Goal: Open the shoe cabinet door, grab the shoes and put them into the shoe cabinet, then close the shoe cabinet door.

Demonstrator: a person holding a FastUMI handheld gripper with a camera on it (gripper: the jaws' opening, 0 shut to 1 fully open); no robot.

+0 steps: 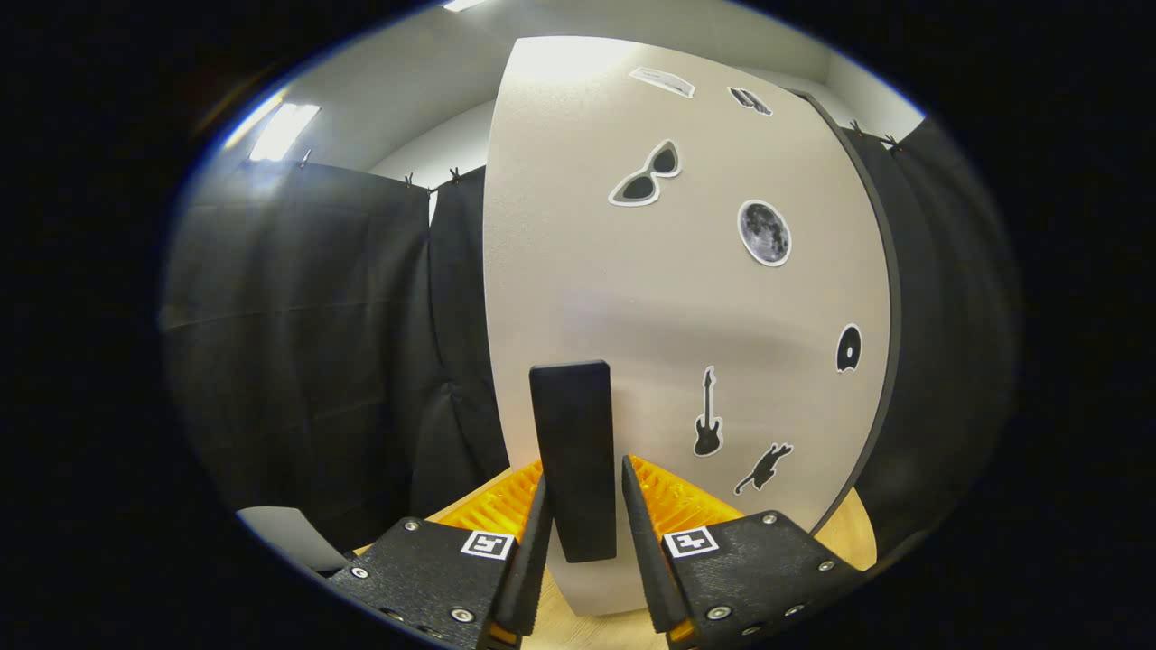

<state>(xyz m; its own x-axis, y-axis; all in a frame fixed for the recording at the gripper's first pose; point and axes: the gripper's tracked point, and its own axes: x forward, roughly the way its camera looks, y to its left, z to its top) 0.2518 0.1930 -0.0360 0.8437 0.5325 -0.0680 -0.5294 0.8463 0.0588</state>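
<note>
Claw (pixel 582 533) housings: textured plates, one on each finger
Screws: silver, along the plates' edges
Markings: a square black-and-white tag on each plate, near the inner corner

Gripper view rides on the gripper (pixel 582 506), facing forward along both fingers (pixel 533 542), very close to the cabinet door (pixel 632 289), its handle (pixel 575 451) between them. Angled slightly upward; booth wall (pixel 298 343) beyond, ceiling above.

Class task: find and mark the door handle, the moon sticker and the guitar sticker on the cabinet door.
Handle (pixel 573 451): gripper view, middle of the dark bar, between the hand-held gripper's (pixel 582 533) fingers.
Moon sticker (pixel 764 233): gripper view, centre of the round disc.
Guitar sticker (pixel 707 436): gripper view, its body.
</note>
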